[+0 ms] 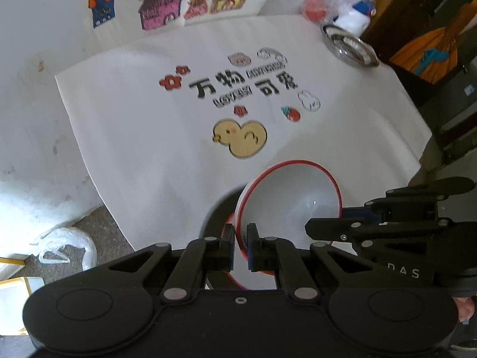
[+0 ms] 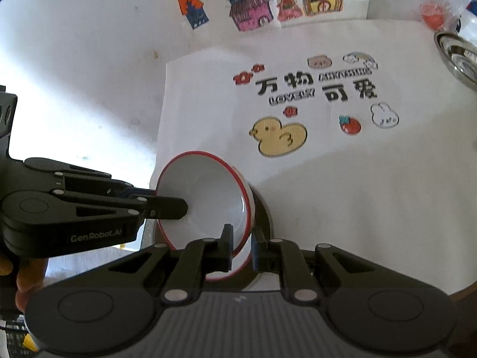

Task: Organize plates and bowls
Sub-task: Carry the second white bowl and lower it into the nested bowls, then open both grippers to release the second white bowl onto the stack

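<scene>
A white bowl with a red rim [image 1: 298,197] [image 2: 205,203] is held tilted over the near edge of the printed white mat [image 1: 167,125] [image 2: 357,194]. My left gripper [image 1: 241,244] [image 2: 171,204] is shut on its rim, one finger inside and one outside. On the opposite side of the rim my right gripper [image 2: 242,247] [image 1: 313,228] is shut too. A second red-edged white rim [image 2: 223,273] [image 1: 238,280] shows just under the bowl. Below both lies a dark round dish [image 2: 265,223] [image 1: 219,211], mostly hidden.
A steel bowl [image 1: 348,47] [image 2: 459,59] sits at the mat's far right corner, with a red round object [image 1: 314,7] [image 2: 433,15] behind it. Coloured house drawings [image 1: 167,3] [image 2: 253,9] hang on the wall behind. A plastic bag [image 1: 68,247] lies on the floor at left.
</scene>
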